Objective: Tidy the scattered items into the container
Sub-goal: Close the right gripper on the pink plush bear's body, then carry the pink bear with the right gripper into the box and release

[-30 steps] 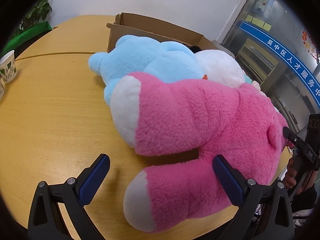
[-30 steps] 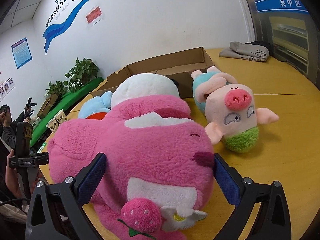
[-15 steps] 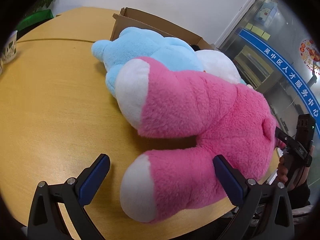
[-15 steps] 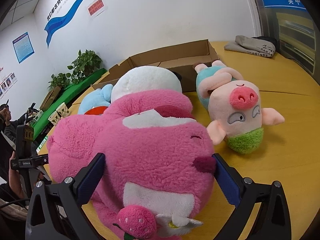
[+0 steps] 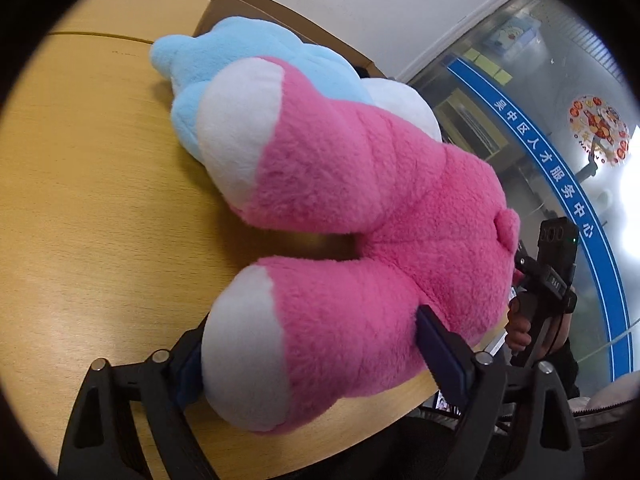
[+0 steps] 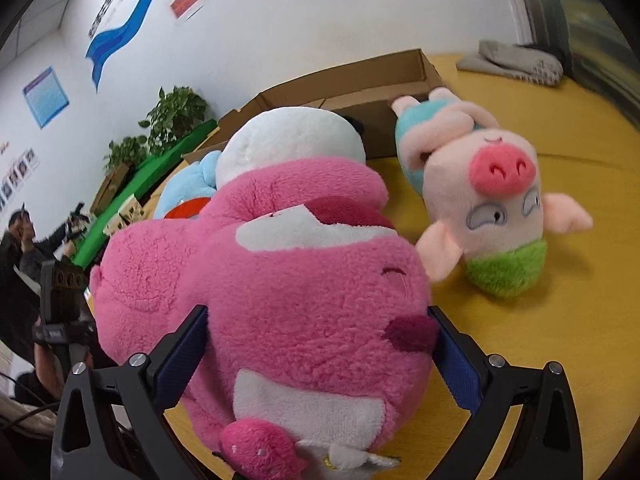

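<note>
The left gripper [image 5: 308, 344] was seen closing, its jaws set on either side of the near leg of the pink plush bear [image 5: 360, 220], with the blue pads at the fur on both flanks; firm pressure could not be confirmed, so the grip was judged as forming and not yet made. The right gripper [image 6: 320, 344] was set wide about the bear's head, with the left pad just beside the cheek and the right pad at the dark nose; whether the pads pressed the fur could not be told. The step in hand was judged to be a two-handed grasp of the bear, taken at the leg and at the head. The next move was judged to call for both grips to be completed, then for the bear to be lifted level and carried over the wall of the cardboard box [image 6: 360, 92]. The bear lay on its side on the wooden table [image 5: 100, 220], near the table edge. Behind the bear, touching it, a light blue plush [image 5: 248, 56] and a white plush [image 6: 292, 136] were found, both lying against the box. To the right of the bear's head, close by but apart from it, a pig plush [image 6: 488, 184] lay upside down on the table. The box stood open at the far side, beyond all four toys. A grey folded cloth [image 6: 516, 62] lay farther off, well apart from the box.
</note>
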`<state>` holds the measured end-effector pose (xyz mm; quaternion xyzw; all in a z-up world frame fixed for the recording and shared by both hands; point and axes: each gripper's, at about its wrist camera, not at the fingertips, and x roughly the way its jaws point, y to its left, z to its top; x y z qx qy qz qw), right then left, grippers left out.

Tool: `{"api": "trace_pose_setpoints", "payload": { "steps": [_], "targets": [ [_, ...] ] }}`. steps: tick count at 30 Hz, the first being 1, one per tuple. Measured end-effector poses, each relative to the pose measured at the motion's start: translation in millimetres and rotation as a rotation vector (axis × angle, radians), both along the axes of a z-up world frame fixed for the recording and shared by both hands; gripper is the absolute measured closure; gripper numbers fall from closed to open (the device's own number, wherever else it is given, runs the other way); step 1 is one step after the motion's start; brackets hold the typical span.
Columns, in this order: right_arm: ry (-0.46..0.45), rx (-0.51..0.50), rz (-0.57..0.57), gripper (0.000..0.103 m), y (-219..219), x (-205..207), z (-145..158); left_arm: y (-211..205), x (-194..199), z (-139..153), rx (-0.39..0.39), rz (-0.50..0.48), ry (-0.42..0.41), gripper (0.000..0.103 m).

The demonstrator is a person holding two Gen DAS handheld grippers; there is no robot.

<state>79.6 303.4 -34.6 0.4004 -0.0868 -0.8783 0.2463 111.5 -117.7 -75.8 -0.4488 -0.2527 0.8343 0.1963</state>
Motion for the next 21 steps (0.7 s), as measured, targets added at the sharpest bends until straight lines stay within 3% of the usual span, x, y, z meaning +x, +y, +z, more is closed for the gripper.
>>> {"api": "trace_pose_setpoints", "payload": {
  "steps": [3, 7, 8, 10, 16, 21],
  "targets": [
    [0.03, 0.004, -0.012, 0.014, -3, 9, 2, -4, 1, -1, 0.013, 0.01, -0.009, 0.028],
    [0.087, 0.019, -0.034, 0.028, -6, 26, 8, -9, 5, 7, 0.019, 0.016, 0.001, 0.048],
    [0.098, 0.022, -0.043, 0.029, -7, 30, 10, -8, 6, 11, 0.016, 0.014, 0.008, 0.055],
    [0.113, 0.027, -0.059, 0.033, -8, 35, 14, -8, 8, 18, 0.006, 0.007, 0.021, 0.059],
    [0.178, 0.02, -0.069, 0.038, -13, 45, 41, -10, 4, 42, 0.032, 0.0, 0.073, 0.065],
    [0.256, -0.036, -0.076, 0.038, -9, 44, 78, -10, -6, 85, 0.033, -0.009, 0.177, 0.066]
  ]
}}
